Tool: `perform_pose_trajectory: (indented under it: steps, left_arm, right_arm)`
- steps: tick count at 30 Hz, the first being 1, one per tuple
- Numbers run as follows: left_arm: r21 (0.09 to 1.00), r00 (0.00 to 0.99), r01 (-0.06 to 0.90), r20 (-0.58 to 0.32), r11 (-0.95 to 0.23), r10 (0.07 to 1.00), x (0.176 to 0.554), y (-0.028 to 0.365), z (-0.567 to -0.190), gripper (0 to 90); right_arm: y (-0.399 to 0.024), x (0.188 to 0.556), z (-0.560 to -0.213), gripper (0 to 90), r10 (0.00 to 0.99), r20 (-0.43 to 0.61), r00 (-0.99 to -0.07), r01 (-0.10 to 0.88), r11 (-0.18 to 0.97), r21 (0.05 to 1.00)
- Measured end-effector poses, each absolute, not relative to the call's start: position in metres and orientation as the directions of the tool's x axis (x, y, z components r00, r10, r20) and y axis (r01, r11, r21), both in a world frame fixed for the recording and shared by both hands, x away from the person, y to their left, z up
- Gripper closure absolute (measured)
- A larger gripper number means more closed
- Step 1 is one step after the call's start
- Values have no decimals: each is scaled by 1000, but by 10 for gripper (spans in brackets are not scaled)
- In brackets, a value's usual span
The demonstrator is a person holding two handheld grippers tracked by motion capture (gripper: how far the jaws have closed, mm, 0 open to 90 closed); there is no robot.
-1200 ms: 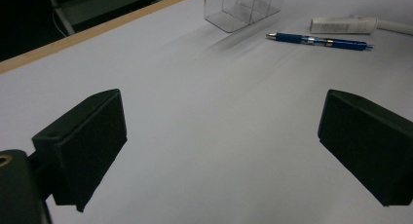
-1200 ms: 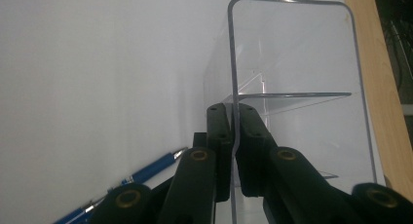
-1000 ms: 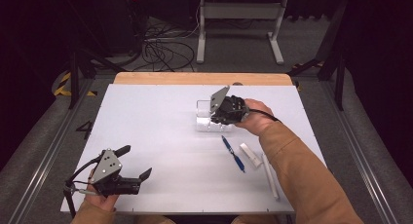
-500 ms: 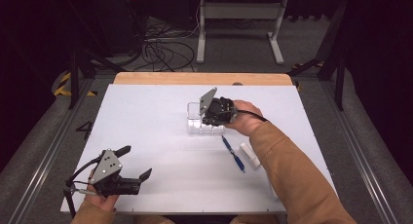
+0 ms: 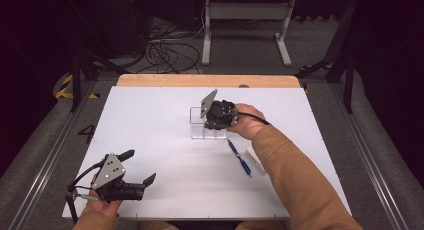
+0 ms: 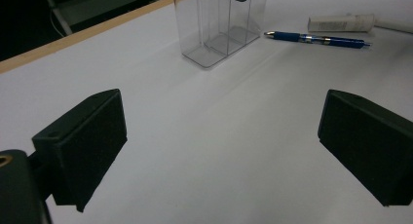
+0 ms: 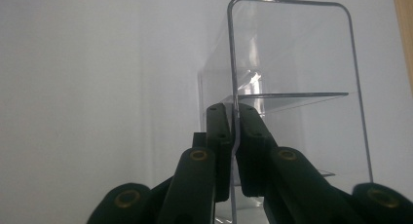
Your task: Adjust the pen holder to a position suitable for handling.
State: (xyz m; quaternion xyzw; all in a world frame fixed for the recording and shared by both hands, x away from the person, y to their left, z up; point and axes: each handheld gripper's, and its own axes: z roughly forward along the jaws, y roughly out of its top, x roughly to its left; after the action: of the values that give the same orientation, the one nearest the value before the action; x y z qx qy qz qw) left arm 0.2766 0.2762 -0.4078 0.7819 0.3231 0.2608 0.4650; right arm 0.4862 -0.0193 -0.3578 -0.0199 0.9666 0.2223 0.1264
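Observation:
A clear plastic organizer with compartments stands at the table's middle. My right gripper reaches down into it from above and is shut on one of its thin walls. In the right gripper view the two black jaws pinch the wall's edge, and the clear organizer rises beyond them. My left gripper rests in a hand near the front left edge, open, with nothing between its jaws. From the left gripper view the organizer stands farther off.
A blue pen lies on the white table just right of the organizer, with a white tube beside it. Both the pen and the tube are in the left gripper view. A wooden strip edges the far side.
My right gripper has shifted left and slightly nearer, and the organizer has moved with it. The left gripper has stayed in place.

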Motion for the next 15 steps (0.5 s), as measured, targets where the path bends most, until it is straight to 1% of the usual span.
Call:
perform_pose_trajectory:
  steps: [4,11,15]
  left_arm:
    - [896,656,263,106,-358,747,277,276,-408,46]
    - [896,655,262,108,-359,748,277,276,-408,46]
    - [896,657,263,107,-359,747,276,276,-408,46]
  right_arm:
    - [-18,486,-358,853,16,-254,-967,-97,901,422]
    - [-17,488,-359,841,54,-244,-968,-59,900,433]
    - [-16,488,-359,841,55,-250,-967,-61,900,431]
